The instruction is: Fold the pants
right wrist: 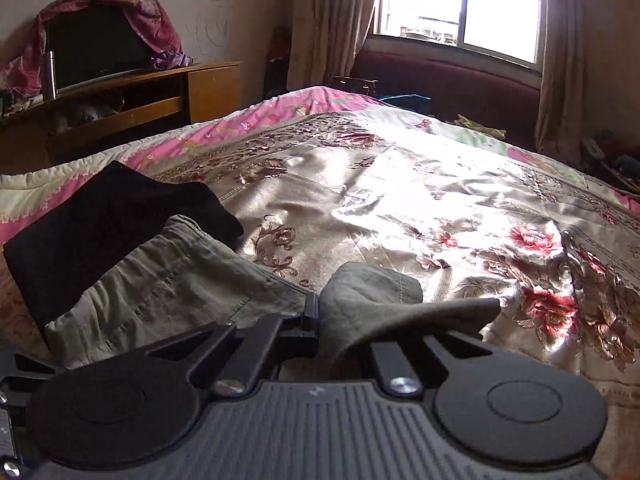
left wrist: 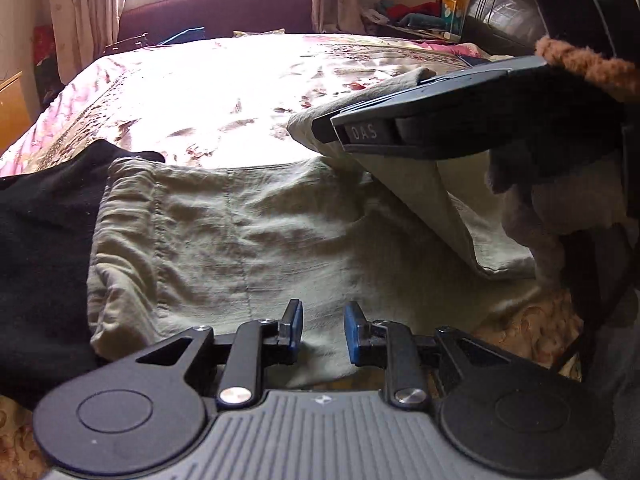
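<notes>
Olive-grey pants [left wrist: 248,240] lie flat on the bed, waistband to the left. My left gripper [left wrist: 322,332] hovers over their near edge. Its blue pads [left wrist: 297,322] stand a little apart, with no cloth pinched between them. At the upper right, my right gripper [left wrist: 326,130] comes in held by a gloved hand [left wrist: 532,200]. It is shut on a fold of the pants and lifts it over the flat part. In the right wrist view, the bunched cloth [right wrist: 372,292] sticks out of the right gripper [right wrist: 324,320] and hides one finger.
A black garment [left wrist: 40,240] lies against the pants' left side, partly under the waistband [right wrist: 100,224]. The floral quilt [right wrist: 400,200] covers the bed beyond. A wooden cabinet [right wrist: 160,92] stands past the bed's left edge, and a dark red bench [left wrist: 216,12] sits under the window.
</notes>
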Motion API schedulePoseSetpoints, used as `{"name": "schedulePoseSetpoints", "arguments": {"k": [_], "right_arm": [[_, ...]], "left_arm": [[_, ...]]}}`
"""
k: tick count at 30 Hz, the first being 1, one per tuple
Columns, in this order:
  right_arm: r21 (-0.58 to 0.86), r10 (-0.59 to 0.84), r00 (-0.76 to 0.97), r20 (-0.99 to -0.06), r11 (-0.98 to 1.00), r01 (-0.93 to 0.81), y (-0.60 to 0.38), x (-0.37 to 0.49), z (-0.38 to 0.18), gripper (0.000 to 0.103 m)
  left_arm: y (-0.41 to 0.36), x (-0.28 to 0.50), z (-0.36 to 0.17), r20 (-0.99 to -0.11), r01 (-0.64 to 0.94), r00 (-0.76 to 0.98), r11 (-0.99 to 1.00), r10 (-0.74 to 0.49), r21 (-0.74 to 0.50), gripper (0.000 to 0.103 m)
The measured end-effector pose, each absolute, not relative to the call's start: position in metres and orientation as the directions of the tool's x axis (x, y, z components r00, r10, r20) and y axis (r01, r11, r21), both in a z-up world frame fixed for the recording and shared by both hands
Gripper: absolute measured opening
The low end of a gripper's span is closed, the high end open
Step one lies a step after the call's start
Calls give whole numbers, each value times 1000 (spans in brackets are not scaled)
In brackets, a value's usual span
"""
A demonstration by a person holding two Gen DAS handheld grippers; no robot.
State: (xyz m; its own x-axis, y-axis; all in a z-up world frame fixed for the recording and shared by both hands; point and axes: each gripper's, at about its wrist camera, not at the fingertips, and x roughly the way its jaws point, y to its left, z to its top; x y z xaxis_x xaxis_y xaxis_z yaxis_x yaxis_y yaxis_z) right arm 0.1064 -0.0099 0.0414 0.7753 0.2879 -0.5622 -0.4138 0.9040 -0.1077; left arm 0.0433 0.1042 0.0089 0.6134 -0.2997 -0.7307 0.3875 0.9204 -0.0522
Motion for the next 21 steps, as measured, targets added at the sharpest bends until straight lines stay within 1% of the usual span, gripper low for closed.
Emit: {"name": "schedulePoseSetpoints", "arguments": {"k": [1, 3, 5, 9, 16, 18, 21], "right_arm": [[-169, 277, 786, -553, 887, -431, 3, 104, 39, 4], [-238, 278, 791, -545, 854, -463, 22, 99, 36, 4], [-266, 289, 787, -545, 830, -489, 35, 95, 35, 4], [-389, 282, 797, -534, 755, -528, 63, 89, 26, 4], [-606, 270, 800, -535, 538, -586, 97, 73, -4, 4], [-657, 271, 802, -532, 467, -593, 101, 67, -11, 4], [-684, 276, 801, -531, 419, -597, 105, 65, -15, 4]], "left_arm": [[109, 40, 8, -732, 382, 616, 923, -293, -47, 37], [122, 34, 5, -733, 368, 620, 929, -281, -46, 37], [132, 29, 4, -729, 355, 624, 933, -282, -57, 37], [144, 21, 5, -713, 340, 639, 937, -289, -75, 37], [163, 12, 5, -697, 314, 653, 943, -296, -106, 38], [168, 9, 4, -696, 308, 652, 944, -300, -118, 38], [173, 7, -1, -705, 293, 645, 948, -295, -128, 38]]}}
